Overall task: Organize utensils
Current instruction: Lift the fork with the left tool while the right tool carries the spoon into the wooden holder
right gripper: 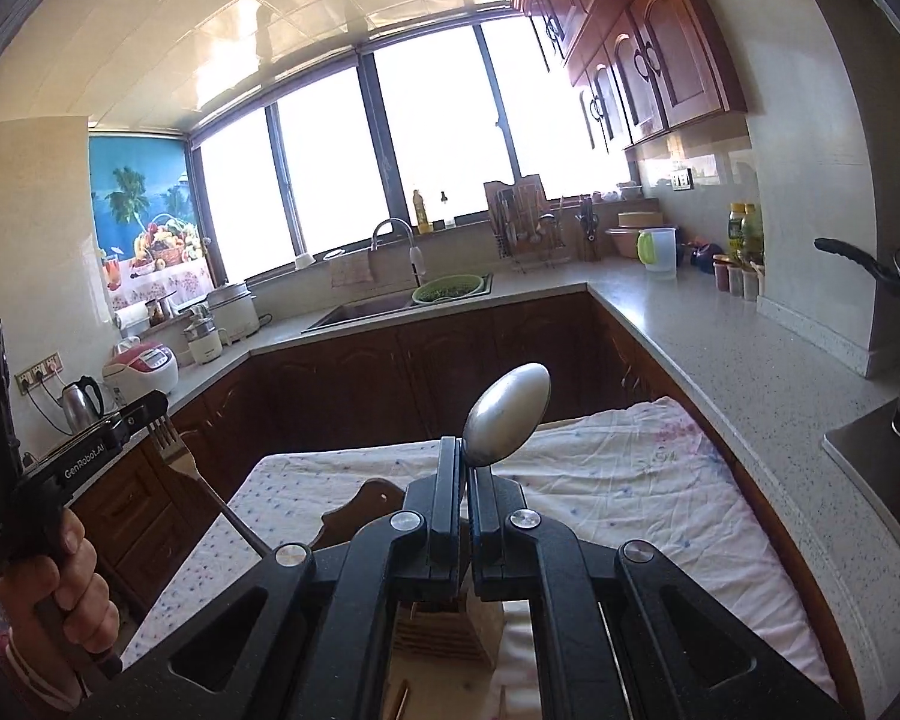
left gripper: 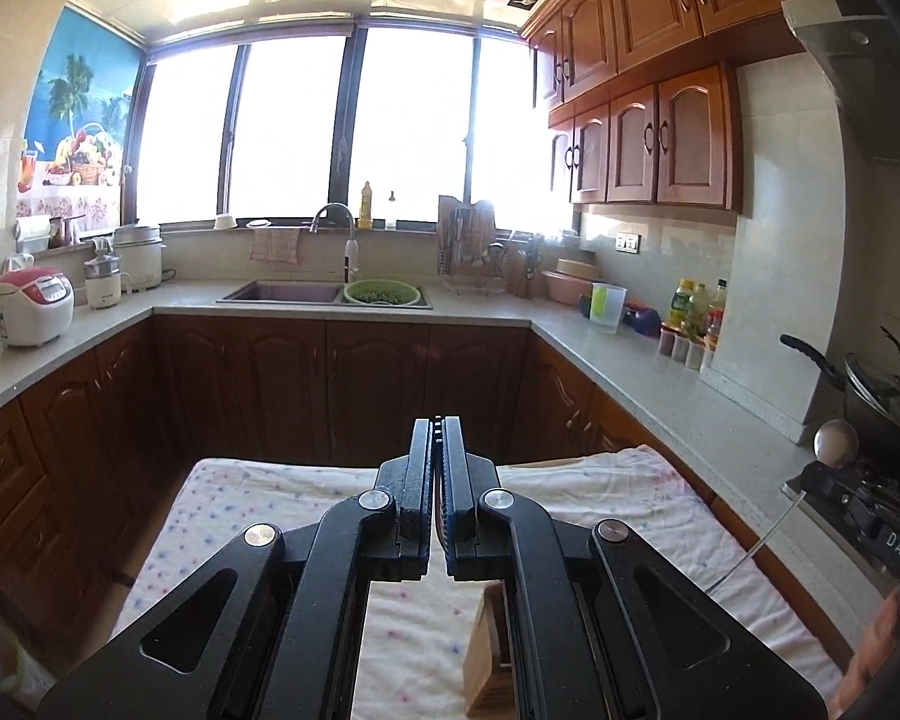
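We hold two utensils in the air, both well above the cloth (right gripper: 600,480) that covers the worktop. The right claw (right gripper: 467,468) is closed on a spoon (right gripper: 507,414); its bowl stands up past the fingertips at the centre of the right view. The left claw (right gripper: 141,414), at the left edge of the same view, is closed on a fork (right gripper: 177,450), tines up and the handle running down to the lower right. In the left view the fingers (left gripper: 420,480) stand together, and the fork itself does not show there.

A wooden holder (right gripper: 444,630) with slots stands at the bottom of both views, mostly hidden behind the claws.

What could go wrong:
- The spoon seems to be pinched low on its neck, though the view is poor there. The heavy bowl could swing over and the spoon slip out.
- The fork is gripped near its head, so the long handle may turn in the pads and miss the slot.
- The holder is under our claws, nearly out of sight. A blind descent could knock it over.
- Both hands are close; fork and spoon may collide above the holder.
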### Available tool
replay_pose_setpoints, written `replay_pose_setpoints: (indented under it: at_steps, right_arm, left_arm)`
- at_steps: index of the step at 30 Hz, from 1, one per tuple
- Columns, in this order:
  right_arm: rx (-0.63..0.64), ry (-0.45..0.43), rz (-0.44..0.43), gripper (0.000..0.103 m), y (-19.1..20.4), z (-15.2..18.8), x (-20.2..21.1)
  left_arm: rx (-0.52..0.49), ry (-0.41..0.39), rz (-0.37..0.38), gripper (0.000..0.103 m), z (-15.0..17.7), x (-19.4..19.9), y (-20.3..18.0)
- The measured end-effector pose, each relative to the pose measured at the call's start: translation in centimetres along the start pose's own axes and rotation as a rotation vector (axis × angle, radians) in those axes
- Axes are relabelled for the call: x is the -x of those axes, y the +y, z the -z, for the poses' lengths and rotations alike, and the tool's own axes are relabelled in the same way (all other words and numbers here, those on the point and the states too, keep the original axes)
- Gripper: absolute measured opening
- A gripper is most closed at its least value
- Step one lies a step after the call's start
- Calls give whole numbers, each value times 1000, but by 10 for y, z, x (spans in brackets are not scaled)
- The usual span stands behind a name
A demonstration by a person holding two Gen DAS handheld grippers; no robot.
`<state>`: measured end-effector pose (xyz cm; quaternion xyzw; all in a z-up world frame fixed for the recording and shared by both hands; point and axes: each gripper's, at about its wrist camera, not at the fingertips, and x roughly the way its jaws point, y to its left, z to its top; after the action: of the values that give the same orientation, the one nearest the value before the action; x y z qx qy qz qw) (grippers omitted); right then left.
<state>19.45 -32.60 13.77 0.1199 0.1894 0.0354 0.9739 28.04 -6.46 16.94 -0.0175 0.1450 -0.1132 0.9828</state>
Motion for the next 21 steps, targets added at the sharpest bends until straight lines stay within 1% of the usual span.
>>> replay_pose_setpoints:
  at_steps: [4, 10, 16, 19, 21]
  right_arm:
    - [54, 12, 30, 2, 5, 6, -32]
    - [82, 101, 25, 2, 8, 37, -77]
    - [74, 172, 11, 2, -1, 59, -98]
    - [72, 201, 4, 2, 0, 66, -106]
    - [70, 201, 5, 2, 0, 67, -106]
  left_arm:
    - [-47, 16, -24, 2, 16, -27, -15]
    - [-76, 100, -25, 2, 48, -57, -26]
    - [-103, 160, -3, 3, 72, -69, -35]
    - [-116, 163, 8, 3, 77, -67, -40]
    - [-117, 169, 19, 2, 77, -67, -43]
